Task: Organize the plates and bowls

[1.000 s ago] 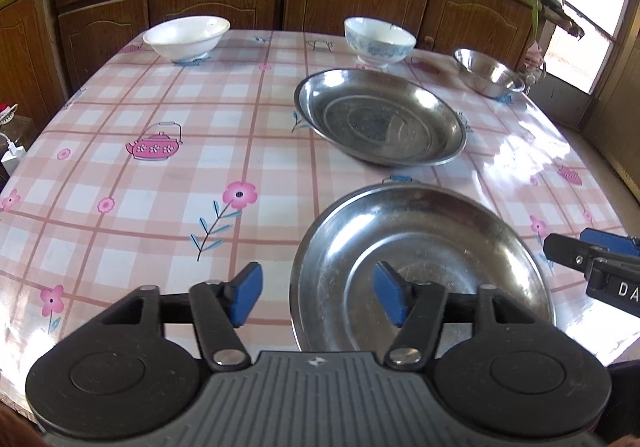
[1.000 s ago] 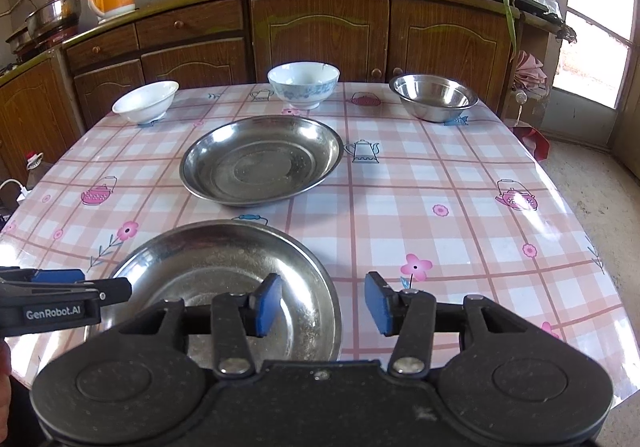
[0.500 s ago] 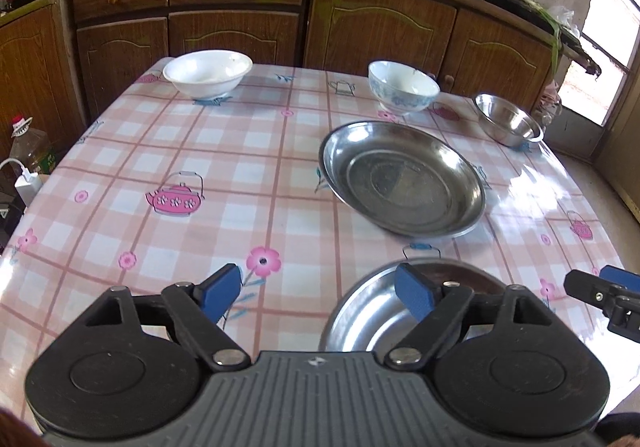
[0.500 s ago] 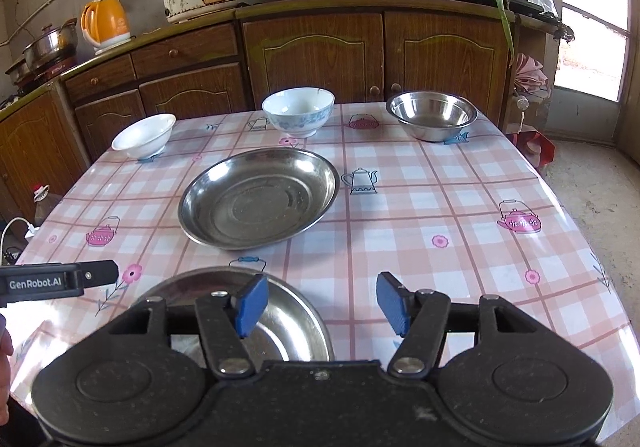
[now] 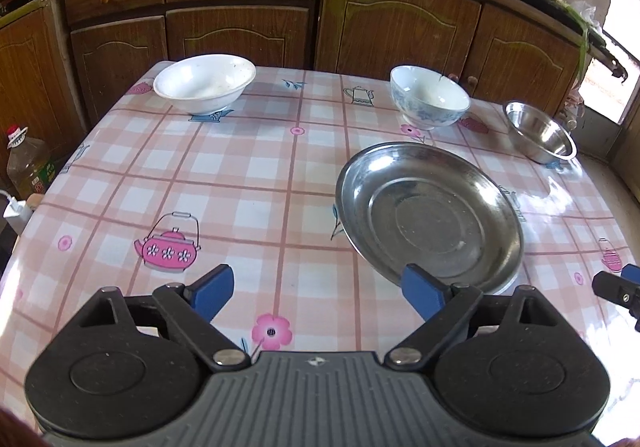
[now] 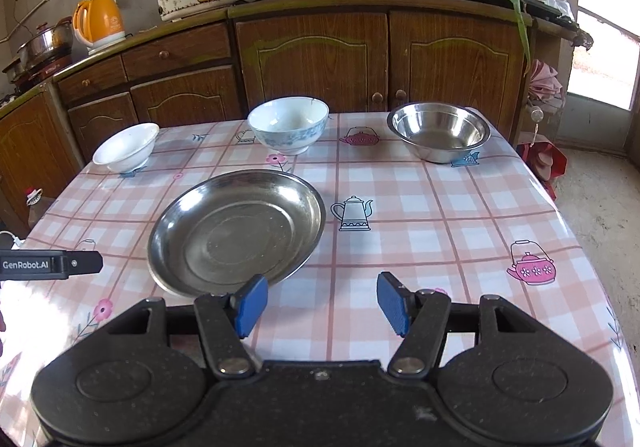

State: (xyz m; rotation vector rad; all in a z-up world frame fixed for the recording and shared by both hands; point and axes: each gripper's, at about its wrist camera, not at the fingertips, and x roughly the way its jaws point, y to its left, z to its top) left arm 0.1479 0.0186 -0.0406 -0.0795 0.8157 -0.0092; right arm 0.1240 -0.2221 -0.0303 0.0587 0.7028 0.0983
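Blue fingers [image 5: 208, 289] on the left gripper [image 5: 316, 293] are spreading wider with nothing between them, only checked tablecloth [image 5: 248, 183] below. Over on the right gripper [image 6: 322, 303] the fingers [image 6: 252, 305] stand apart, empty as well. Just beyond both sits the steel plate [image 6: 236, 233], round, shallow, shiny, with a faint ring pressed into its flat bottom. Farther back, three bowls in a spaced row: a wide white bowl [image 6: 126, 147], a deeper blue-patterned bowl [image 6: 288, 125], both glossy, and a polished steel bowl [image 6: 438, 135] near the right edge. Judging by that spread, the bowls are not yet stacked or grouped, so most of the tidying looks ahead.
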